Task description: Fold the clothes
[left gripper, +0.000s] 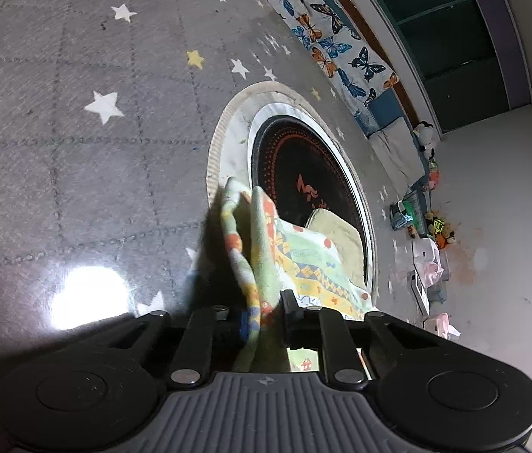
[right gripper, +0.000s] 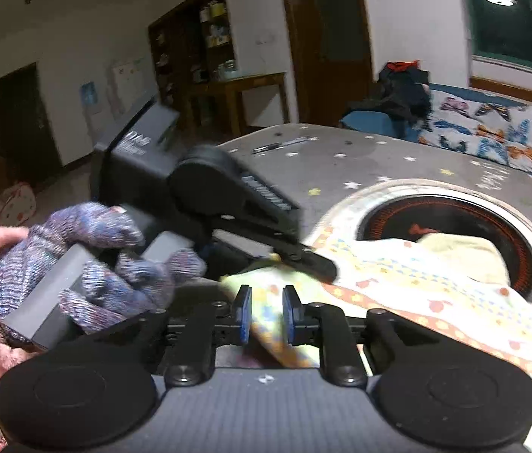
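Note:
A pale patterned garment (left gripper: 296, 260) with yellow, green and orange print lies over the round black heater plate (left gripper: 303, 173) in the grey star-print table. My left gripper (left gripper: 262, 317) is shut on a bunched edge of it, with cloth rising between the fingers. In the right wrist view the same garment (right gripper: 436, 283) spreads to the right. My right gripper (right gripper: 266, 317) has its blue pads on either side of a cloth fold, with a small gap showing. The left gripper (right gripper: 303, 260), held by a gloved hand (right gripper: 88, 260), pinches the cloth just ahead.
A yellowish cloth (right gripper: 462, 253) lies in the heater recess. A butterfly-print sofa (right gripper: 500, 132) runs along the table's far side. A pen (right gripper: 281, 145) lies at the table's far end. Boxes and toys (left gripper: 424, 249) sit on the floor.

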{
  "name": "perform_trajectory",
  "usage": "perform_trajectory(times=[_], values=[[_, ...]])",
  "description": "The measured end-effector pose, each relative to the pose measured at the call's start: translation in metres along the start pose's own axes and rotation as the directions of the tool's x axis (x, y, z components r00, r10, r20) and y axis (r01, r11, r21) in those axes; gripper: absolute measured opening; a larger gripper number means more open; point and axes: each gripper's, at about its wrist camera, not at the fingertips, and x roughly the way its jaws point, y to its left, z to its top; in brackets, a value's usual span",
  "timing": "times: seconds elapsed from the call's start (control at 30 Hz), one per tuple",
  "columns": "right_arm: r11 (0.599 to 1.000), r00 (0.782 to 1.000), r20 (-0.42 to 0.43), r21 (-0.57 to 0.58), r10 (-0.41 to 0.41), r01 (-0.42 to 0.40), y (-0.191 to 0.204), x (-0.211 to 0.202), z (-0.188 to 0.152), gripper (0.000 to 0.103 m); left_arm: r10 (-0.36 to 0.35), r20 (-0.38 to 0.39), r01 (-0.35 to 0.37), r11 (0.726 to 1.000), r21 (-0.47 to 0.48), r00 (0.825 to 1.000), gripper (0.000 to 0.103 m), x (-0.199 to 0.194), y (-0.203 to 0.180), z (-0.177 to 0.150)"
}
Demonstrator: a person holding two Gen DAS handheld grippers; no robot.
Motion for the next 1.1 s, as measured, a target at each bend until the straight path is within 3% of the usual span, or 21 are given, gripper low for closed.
perform_trajectory(times=[0.13, 0.27, 0.33, 0.5, 0.6, 0.67, 0.93, 1.0, 1.1], values=[[0.995, 0.996, 0.011, 0.062, -0.085, 0.084, -0.029, -0.015, -0.005, 0.021, 0.000, 0.002, 0.000, 1.000, 0.005, 1.000, 0.016, 0.000, 0.000, 0.000], [0.968, 0.976, -0.002, 0.128, -0.219, 0.218, -0.067, -0.026, -0.014, 0.025, 0.003, 0.006, -0.003, 1.000, 0.009, 1.000, 0.016, 0.000, -0.001, -0.001], [0.945, 0.957, -0.008, 0.156, -0.291, 0.289, -0.085, -0.032, -0.019, 0.034, 0.003, 0.007, -0.003, 1.000, 0.008, 1.000, 0.016, 0.000, -0.001, -0.001], [0.870, 0.895, -0.032, 0.223, -0.444, 0.439, -0.130, -0.041, -0.030, 0.044, 0.007, 0.010, -0.007, 1.000, 0.013, 1.000, 0.016, 0.000, -0.002, -0.002], [0.824, 0.860, -0.047, 0.265, -0.508, 0.501, -0.153, -0.045, -0.040, 0.049, 0.007, 0.009, -0.007, 1.000, 0.011, 1.000, 0.016, 0.001, -0.002, -0.002], [0.803, 0.849, -0.057, 0.298, -0.525, 0.516, -0.165, -0.046, -0.045, 0.053, 0.007, 0.008, -0.007, 1.000, 0.012, 1.000, 0.016, 0.001, -0.002, -0.002], [0.784, 0.856, -0.069, 0.368, -0.513, 0.500, -0.177, -0.042, -0.055, 0.054, 0.017, 0.009, -0.017, 0.999, 0.034, 1.000, 0.016, 0.001, -0.004, -0.002], [0.792, 0.862, -0.067, 0.363, -0.503, 0.490, -0.173, -0.039, -0.053, 0.049, 0.023, 0.010, -0.024, 0.999, 0.046, 1.000, 0.016, 0.001, -0.006, -0.002], [0.805, 0.874, -0.068, 0.362, -0.481, 0.471, -0.167, -0.037, -0.051, 0.030, 0.035, 0.013, -0.036, 0.997, 0.069, 0.999, 0.016, 0.002, -0.010, -0.002]])
